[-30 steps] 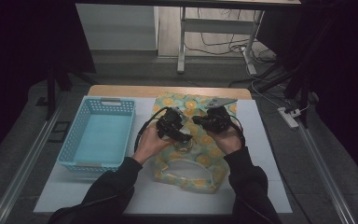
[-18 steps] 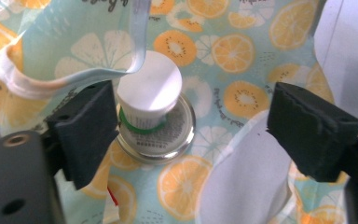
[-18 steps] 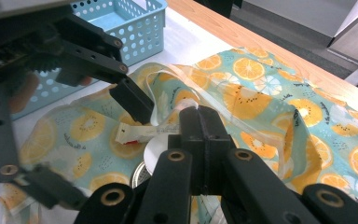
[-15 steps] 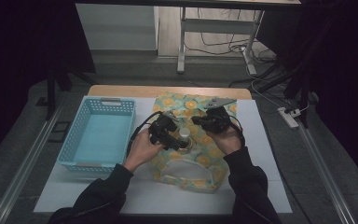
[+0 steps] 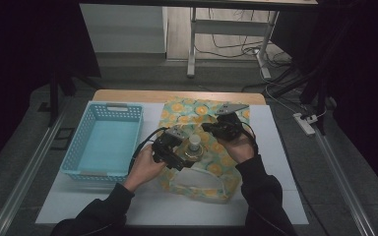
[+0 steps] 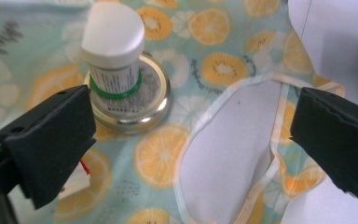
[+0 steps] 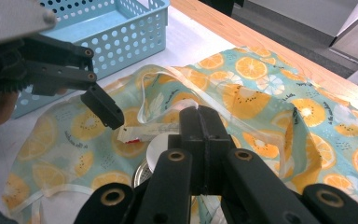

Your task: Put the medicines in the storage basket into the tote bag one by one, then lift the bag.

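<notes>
With my left hand-held gripper (image 6: 186,140) just spread wide and empty beside the white-capped pill bottle (image 6: 114,60) standing on a gold jar lid (image 6: 151,105) upper left, I kept the right hand-held gripper (image 7: 199,116) clenched on the orange-print cloth (image 5: 204,110), judging the next move a reach for the bottle.

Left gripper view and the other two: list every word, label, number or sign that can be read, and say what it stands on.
None can be read.
Small bottle: its label carries fine print, too blurred to read.
Orange-print cloth: dark script between the orange slices, too blurred to read; the same script in the right gripper view is too small.
Blue basket: no lettering visible.
</notes>
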Tool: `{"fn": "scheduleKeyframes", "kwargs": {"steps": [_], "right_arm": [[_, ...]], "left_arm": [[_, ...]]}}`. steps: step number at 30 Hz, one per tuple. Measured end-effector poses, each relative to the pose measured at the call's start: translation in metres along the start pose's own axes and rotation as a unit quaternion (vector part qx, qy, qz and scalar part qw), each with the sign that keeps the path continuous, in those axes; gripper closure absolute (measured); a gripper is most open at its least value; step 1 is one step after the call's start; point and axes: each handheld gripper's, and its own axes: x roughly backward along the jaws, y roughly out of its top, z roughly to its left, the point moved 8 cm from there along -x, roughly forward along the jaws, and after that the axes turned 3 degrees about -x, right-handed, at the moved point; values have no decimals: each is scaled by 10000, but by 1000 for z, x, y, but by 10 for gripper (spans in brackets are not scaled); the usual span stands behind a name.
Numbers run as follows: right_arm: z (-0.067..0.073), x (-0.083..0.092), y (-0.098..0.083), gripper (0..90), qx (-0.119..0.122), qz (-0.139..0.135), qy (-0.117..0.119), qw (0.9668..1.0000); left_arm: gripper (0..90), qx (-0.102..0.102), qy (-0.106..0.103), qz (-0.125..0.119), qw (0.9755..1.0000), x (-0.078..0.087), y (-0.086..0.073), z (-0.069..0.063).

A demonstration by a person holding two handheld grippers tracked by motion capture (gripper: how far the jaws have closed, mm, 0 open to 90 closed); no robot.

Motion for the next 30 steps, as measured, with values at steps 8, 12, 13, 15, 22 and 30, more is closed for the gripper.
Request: {"fn": "scheduleKeyframes", "kwargs": {"steps": [8, 12, 13, 15, 22, 30], "right_arm": [[0, 0, -1, 900, -2, -3, 9, 10000], [0, 1, -1, 900, -9, -3, 9, 10000], [-1, 1, -1, 900, -12, -2, 9, 10000], [-1, 1, -1, 900, -12, 2, 8, 10000], [-1, 2, -1, 900, -16, -14, 15, 10000], [0, 1, -1, 900, -14, 4, 22, 10000]], "left_arm": [[0, 8, -39, 27, 10000, -6, -9, -7], [0, 35, -13, 67, 10000, -9, -15, -8], [0, 38, 6, 92, 10000, -10, -17, -7], [0, 55, 36, 107, 9999, -11, -20, -6], [0, 151, 96, 188, 9997, -18, -27, -2], [0, 121, 184, 390, 9990, -35, -37, -1]]}}
